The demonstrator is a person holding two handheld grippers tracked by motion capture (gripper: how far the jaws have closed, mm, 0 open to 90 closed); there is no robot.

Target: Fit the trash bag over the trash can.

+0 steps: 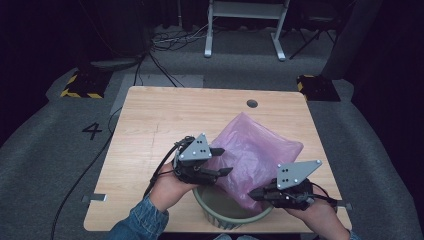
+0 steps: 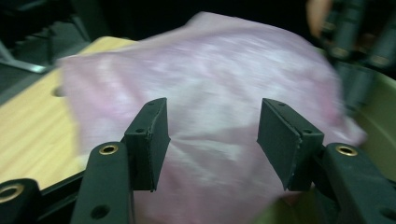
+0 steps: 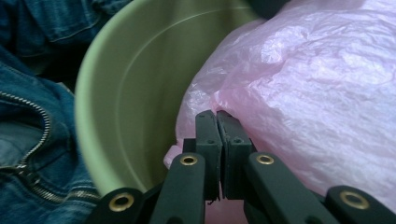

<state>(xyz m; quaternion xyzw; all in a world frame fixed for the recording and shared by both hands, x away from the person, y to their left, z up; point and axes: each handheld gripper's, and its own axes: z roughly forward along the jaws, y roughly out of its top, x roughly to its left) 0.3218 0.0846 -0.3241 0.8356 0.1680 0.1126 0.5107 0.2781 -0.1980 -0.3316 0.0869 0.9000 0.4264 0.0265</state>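
A: The thin, crinkled pink plastic bag (image 1: 257, 150) is draped half in the round pale-green plastic bin (image 1: 220, 216) at the near edge of the wooden counter (image 1: 150, 125), the rest billowing away over the boards.

B: And the right claw (image 1: 256, 195) is clenched, its pads pressed together on a fold of that film just at the bin's rim; the right gripper view shows the pinch right by the green wall.

A: The left claw (image 1: 224, 161), though, is released. Jaws wide apart, pink film in front of them, nothing pinched.

B: So lining the bin looks like the job, and it seems early; the bag's mouth isn't around the rim yet.

A: My advice: keep the right pinch firm and low, as an anchor. Then the left should find a single edge layer on the opposite side, not a bunched handful.

B: Right, and pull gently. That film looks slippery and easily torn, and the light bin could slide.
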